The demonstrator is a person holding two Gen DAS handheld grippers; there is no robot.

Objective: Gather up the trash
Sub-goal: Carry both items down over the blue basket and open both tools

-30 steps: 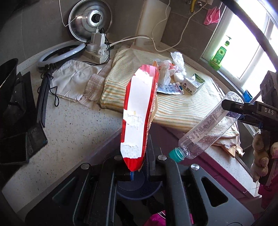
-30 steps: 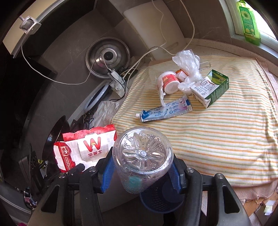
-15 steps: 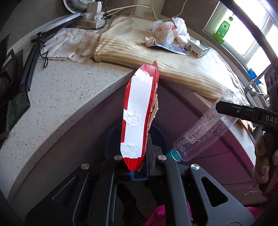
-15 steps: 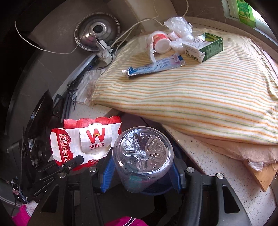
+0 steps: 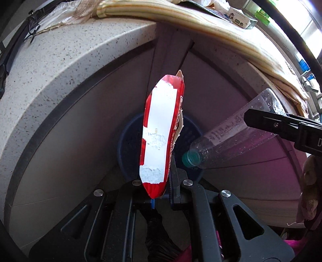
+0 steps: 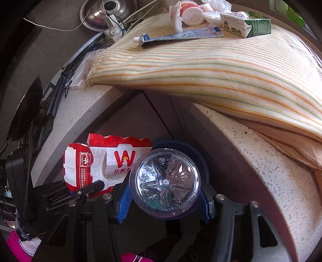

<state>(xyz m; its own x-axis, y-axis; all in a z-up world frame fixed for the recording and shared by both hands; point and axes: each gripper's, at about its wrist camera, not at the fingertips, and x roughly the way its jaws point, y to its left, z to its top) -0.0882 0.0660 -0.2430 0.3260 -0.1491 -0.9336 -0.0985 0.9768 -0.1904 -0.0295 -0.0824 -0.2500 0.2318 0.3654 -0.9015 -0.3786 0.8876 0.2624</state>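
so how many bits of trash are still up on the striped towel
4 visible: toothpaste tube, white pot, crumpled plastic, green carton, all clustered at its far edge. More may be hidden.

daylight from upper right | sharp focus | strong fisheye edge curvature

The right gripper (image 6: 164,198) clamps a clear plastic bottle (image 6: 164,181), base toward the camera, between its blue-padded fingers (image 6: 123,201). Behind the bottle sits a dark blue bin (image 6: 181,146) below the counter edge (image 6: 261,161). To the left, the left gripper (image 6: 84,190) pinches a red-and-white paper bag (image 6: 104,161). Up on the striped cloth (image 6: 221,66) lie a toothpaste tube (image 6: 181,36), a small carton (image 6: 245,27) and a jar (image 6: 191,15) — close together.
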